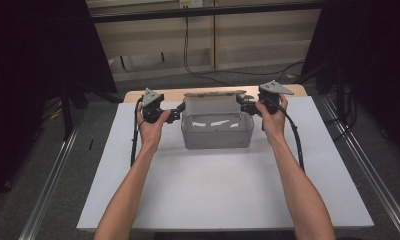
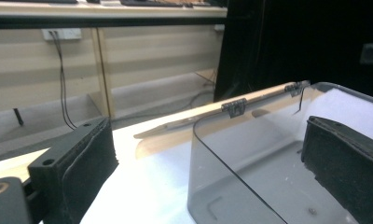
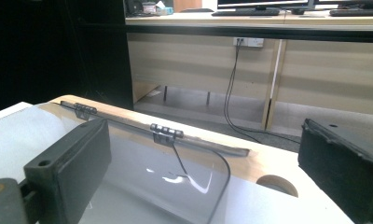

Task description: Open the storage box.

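Left tool (image 1: 177, 113) at the left end wall of the clear plastic bin (image 1: 217, 131), jaws apart and straddling that wall: in the left gripper view one jaw sits outside on the white side, the other inside the bin over its floor. Not clamped. A black cable (image 1: 135, 135) trails from this tool back along the forearm.

Bin stands between the two tools, toward the far edge of the surface (image 1: 223, 190), open, with its hinged lid (image 1: 214, 93) swung back behind it. Two dark hinges (image 2: 234, 107) join lid to rear rim. Nothing visible inside apart from a small speck on the floor.

Right tool (image 1: 242, 106) at the bin's right end wall, jaws likewise apart, one inside and one outside. A round hole (image 3: 277, 185) in the wood lies just beyond its outer jaw.

Surface is white-covered with bare wood showing at the far edge. Beyond: grey floor, beige wall panels, a wall socket (image 2: 61, 33) with cables hanging down, black curtains on either side
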Available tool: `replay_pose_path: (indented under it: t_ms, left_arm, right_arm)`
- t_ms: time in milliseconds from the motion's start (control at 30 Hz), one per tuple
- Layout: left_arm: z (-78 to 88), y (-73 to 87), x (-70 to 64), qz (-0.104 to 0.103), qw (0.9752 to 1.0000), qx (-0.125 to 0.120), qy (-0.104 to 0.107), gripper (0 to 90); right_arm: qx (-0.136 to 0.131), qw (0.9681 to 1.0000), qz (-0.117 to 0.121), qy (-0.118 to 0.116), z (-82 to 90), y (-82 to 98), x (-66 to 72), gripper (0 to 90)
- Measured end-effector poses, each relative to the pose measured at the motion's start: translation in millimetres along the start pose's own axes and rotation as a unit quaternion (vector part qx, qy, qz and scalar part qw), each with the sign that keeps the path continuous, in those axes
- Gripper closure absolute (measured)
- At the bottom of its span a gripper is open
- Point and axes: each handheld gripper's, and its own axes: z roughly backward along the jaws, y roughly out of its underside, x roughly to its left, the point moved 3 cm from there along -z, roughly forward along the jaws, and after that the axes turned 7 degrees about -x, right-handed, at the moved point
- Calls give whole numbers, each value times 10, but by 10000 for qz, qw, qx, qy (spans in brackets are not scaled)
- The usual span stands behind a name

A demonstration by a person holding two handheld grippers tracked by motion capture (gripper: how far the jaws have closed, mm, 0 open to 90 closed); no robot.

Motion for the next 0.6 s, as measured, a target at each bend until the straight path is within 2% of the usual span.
replay_pose_path:
  t_ms: [67, 300, 433, 600]
  left_arm:
    - [50, -18, -18, 10, 10000, -51, 0, 26]
    - [230, -80, -60, -192, 9996, -195, -64, 29]
    - [335, -62, -42, -127, 9995, -240, -175, 29]
    - [425, -49, -26, -146, 9992, -265, -272, 29]
  right_arm:
    - [-2, 10000, -21, -18, 29, -3, 8, 17]
    - [-143, 9998, 82, -57, 128, -94, 82, 6]
    - [-180, 9997, 151, -17, 207, -116, 98, 6]
    - [-215, 9996, 189, -15, 308, -125, 121, 12]
